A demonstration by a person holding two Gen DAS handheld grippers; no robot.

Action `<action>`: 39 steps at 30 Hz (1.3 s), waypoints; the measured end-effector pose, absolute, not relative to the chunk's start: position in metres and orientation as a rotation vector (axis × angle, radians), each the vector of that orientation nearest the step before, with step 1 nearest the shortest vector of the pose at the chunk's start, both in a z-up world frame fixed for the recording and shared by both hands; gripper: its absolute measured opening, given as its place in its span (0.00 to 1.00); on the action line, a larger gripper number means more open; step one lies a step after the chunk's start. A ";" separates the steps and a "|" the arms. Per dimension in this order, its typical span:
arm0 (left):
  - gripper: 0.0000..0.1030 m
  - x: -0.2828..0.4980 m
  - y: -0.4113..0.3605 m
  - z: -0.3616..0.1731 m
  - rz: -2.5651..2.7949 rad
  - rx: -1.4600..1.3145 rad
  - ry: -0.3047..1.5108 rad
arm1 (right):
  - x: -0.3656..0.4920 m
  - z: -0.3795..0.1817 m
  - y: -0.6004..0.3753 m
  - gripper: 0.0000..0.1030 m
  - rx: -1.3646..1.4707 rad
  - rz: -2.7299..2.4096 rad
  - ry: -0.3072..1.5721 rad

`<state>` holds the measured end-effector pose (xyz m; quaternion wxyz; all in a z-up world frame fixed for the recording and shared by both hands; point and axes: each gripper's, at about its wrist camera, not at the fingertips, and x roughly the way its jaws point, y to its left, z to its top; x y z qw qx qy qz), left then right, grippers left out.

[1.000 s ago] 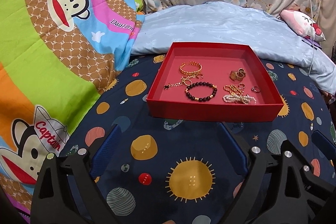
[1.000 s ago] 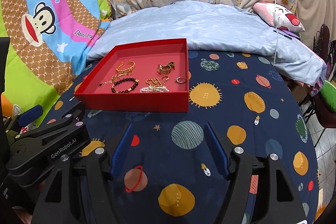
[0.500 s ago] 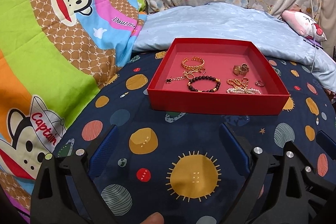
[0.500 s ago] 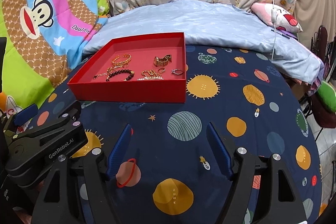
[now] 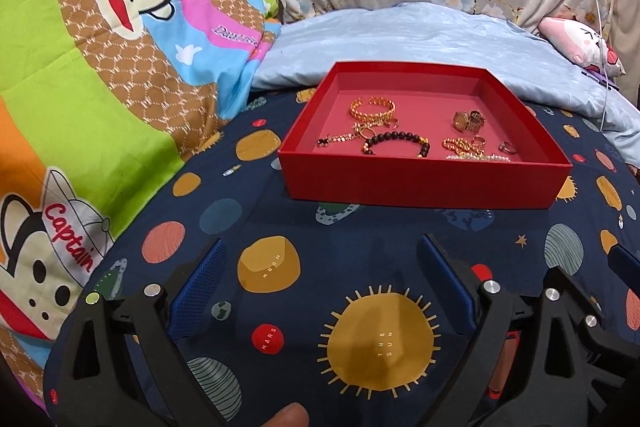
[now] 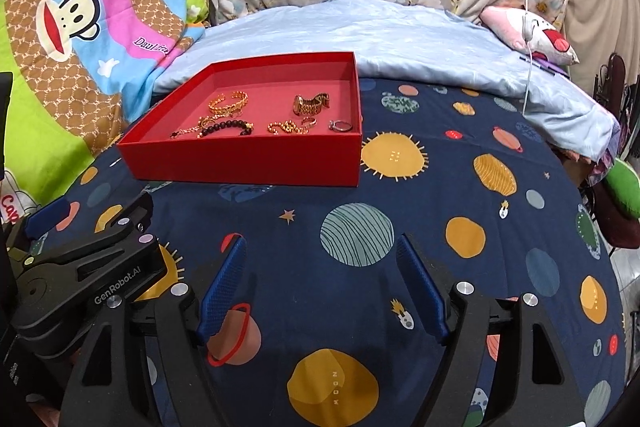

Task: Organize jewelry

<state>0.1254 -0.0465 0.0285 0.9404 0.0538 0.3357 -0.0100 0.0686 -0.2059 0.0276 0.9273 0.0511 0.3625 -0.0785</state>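
A red tray is set on the planet-print bedspread, near its far edge where the pale blue pillow lies. Inside the tray are seen a gold bangle, a black bead bracelet, a gold chain, a gold watch and a ring. The left gripper and right gripper are held above the bedspread short of the tray, jaws wide apart, nothing gripped.

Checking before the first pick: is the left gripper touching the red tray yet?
Apart. In the left wrist view, the left gripper is open above the planet bedsheet, and a band of bare sheet separates it from the red tray.
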 end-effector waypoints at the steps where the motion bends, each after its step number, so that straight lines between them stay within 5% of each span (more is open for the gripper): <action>1: 0.90 0.126 -0.046 0.028 -0.022 0.105 0.686 | 0.069 0.027 -0.207 0.74 0.110 -0.162 0.745; 11: 0.90 0.129 -0.043 0.025 -0.036 0.076 0.706 | 0.068 0.026 -0.209 0.83 0.113 -0.183 0.745; 39: 0.89 0.127 -0.045 0.026 -0.041 0.083 0.692 | 0.069 0.023 -0.214 0.83 0.127 -0.197 0.758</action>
